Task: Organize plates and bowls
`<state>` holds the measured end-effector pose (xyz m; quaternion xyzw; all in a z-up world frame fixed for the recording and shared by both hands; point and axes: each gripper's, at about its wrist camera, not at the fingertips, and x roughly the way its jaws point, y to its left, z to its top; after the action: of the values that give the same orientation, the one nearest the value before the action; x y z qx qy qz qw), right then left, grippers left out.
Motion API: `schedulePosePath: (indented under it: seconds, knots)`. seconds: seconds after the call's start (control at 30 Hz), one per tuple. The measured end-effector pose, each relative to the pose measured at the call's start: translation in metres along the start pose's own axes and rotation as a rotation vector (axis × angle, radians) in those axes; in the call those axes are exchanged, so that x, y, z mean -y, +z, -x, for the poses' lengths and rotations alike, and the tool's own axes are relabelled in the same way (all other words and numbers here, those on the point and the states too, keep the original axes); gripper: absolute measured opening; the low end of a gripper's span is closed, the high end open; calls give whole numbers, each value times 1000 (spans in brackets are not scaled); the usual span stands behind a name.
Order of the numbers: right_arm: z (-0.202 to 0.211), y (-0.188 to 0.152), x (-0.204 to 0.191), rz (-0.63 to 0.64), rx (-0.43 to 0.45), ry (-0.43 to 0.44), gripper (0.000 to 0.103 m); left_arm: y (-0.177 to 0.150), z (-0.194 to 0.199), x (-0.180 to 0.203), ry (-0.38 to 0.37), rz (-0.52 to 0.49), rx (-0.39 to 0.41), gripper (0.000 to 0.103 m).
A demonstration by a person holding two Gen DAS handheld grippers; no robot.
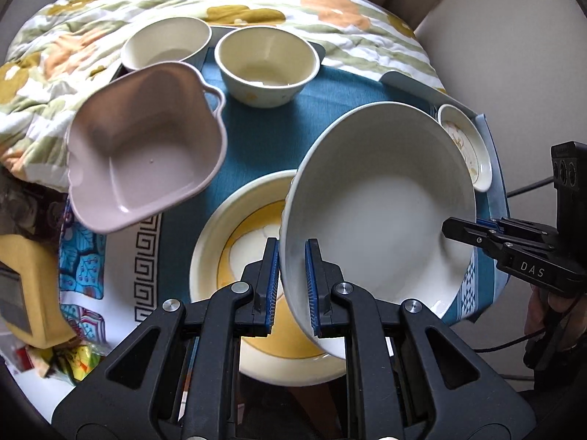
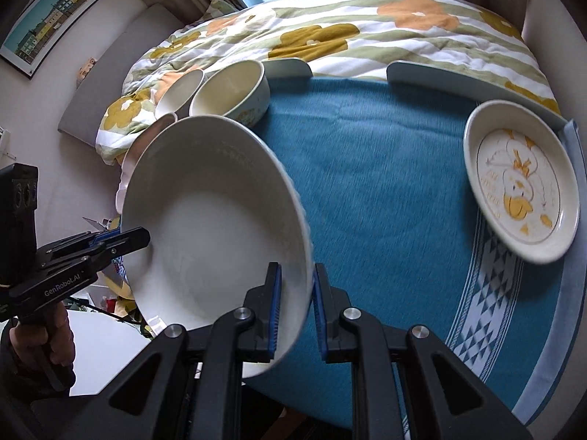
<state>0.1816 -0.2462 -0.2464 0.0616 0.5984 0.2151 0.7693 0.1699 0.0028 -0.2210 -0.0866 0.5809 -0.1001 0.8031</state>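
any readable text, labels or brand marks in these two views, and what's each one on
"DAS" on the black body of the right gripper, seen from the left wrist view.
"GenRobot.AI" on the black body of the left gripper, seen from the right wrist view.
Faint raised lettering on the small duck plate: too blurred to read.
No text on the white bowl, which both grippers clamp by its rim.

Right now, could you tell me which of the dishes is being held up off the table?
The large plain white bowl: both claws grip its rim, lifting it tilted, while the other dishes sit on the table.
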Motion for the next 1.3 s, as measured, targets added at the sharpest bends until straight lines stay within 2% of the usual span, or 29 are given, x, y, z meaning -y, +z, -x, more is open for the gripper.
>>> schedulePosePath:
  seconds: [0.17,0.5,0.77,1.03,1.3]
  knots:
    - [-15,-23,-21,-64,4,-15,15,-16,-7,-24,-9,-24,-44,11]
    - [-37,-31,-28,-112,-16,-45,15,-22,-37,-42,-12,-16,-110,11]
    - [-41,-33,-36,-34,-8,-139,15,-20,-50,-34,10,-29,-124,11]
    - [-42,-37,-40,18,-16,-188,15,-17,-60,-21,71,-52,-119,15]
    - [-42,-35,-45,74,-13,-216,15,-21,-65,-7,190,-120,-92,16]
